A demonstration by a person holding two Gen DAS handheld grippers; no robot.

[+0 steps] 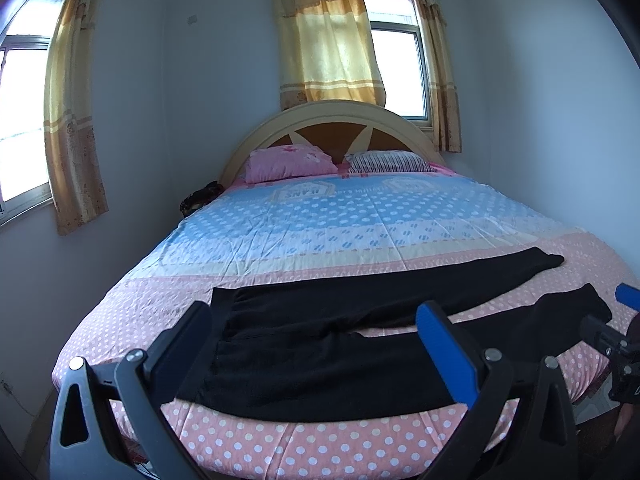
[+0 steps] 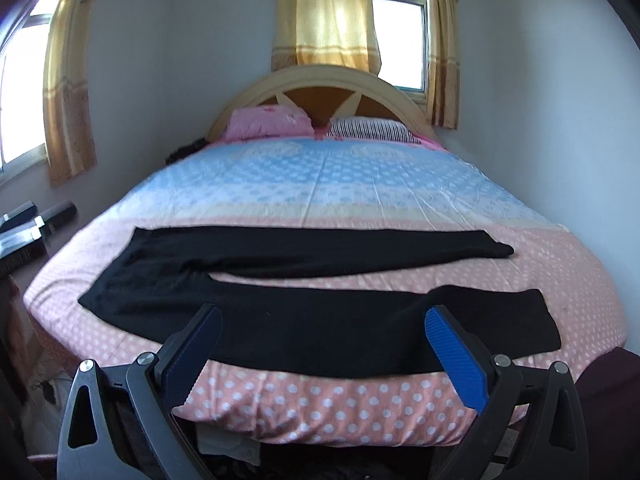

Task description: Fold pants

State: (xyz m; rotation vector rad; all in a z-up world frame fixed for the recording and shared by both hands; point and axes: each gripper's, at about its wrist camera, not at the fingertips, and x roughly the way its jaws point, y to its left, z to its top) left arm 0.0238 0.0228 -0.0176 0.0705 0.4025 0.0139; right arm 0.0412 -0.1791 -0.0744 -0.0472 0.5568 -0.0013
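Both claws, left and right, gape above black pants; bedsheet seemingly uncluttered.

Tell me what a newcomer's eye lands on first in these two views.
The black pants come first, spread flat across the pink dotted foot of the bed, waist to the left, the two legs parted and running right. Next, the open tongs frame each view: the left above the waist end, the right above the near leg. Behind, yellow curtains glow over an arched headboard.
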